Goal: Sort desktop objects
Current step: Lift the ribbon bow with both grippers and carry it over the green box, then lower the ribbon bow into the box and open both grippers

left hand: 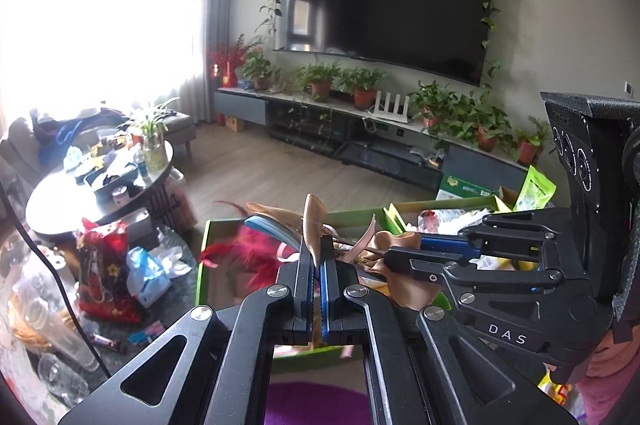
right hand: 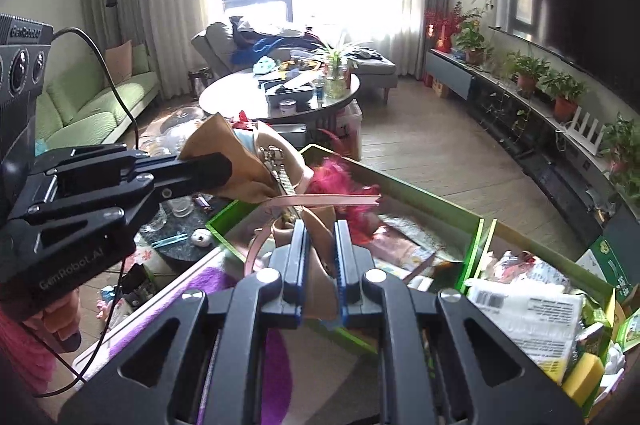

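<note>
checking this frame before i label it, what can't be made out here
- Tan pouch: its full shape; both grippers' fingers and its own folds cover it in both views.
- Left gripper: how much of the pouch sits between its pads, hidden by the fingers in the left wrist view.
- Green box: its floor, covered by the pouch, pink feathers and the right gripper.
- White packet: print too small to read.

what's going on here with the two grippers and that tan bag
A person holds a gripper in each hand, and both are shut on the same tan bag. The left gripper pinches a flap of it, the right gripper grips its lower part near the pink strap. The bag hangs above a green box that has pink feathers in it.
</note>
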Available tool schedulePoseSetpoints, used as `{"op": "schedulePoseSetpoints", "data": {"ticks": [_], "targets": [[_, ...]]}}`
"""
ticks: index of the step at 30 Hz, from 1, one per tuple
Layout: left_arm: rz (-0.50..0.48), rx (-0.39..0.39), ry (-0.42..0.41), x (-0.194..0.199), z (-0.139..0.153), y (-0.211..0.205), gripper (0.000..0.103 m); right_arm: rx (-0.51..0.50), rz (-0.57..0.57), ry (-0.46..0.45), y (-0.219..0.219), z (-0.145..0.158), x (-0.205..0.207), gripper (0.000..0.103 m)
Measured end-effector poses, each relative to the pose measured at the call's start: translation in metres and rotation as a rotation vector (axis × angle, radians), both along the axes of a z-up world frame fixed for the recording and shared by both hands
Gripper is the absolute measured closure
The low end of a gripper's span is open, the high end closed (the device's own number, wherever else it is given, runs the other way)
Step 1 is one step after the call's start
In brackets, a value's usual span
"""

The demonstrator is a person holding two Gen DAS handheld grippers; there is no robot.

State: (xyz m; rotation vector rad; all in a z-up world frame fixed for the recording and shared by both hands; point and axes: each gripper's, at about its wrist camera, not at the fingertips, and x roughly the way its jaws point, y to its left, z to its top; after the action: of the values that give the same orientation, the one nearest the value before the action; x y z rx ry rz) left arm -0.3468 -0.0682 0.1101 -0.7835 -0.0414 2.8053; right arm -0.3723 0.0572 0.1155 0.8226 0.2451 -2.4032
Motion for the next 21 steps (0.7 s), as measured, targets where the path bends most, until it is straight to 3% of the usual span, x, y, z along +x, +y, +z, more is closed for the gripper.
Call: {"op": "schedulePoseSetpoints", "data": {"ticks": [8,21], "targets": [[-0.036,0.007,-0.018,-0.028,-0.012,0.018,0.103,0.009,-0.059,-0.008,0.019,-0.011,-0.024,0.09],[-0.011,-0.016,-0.078,-0.052,-0.037,0.024,0.103,0.034,-0.119,-0.044,0.031,-0.037,-0.049,0.093]]}}
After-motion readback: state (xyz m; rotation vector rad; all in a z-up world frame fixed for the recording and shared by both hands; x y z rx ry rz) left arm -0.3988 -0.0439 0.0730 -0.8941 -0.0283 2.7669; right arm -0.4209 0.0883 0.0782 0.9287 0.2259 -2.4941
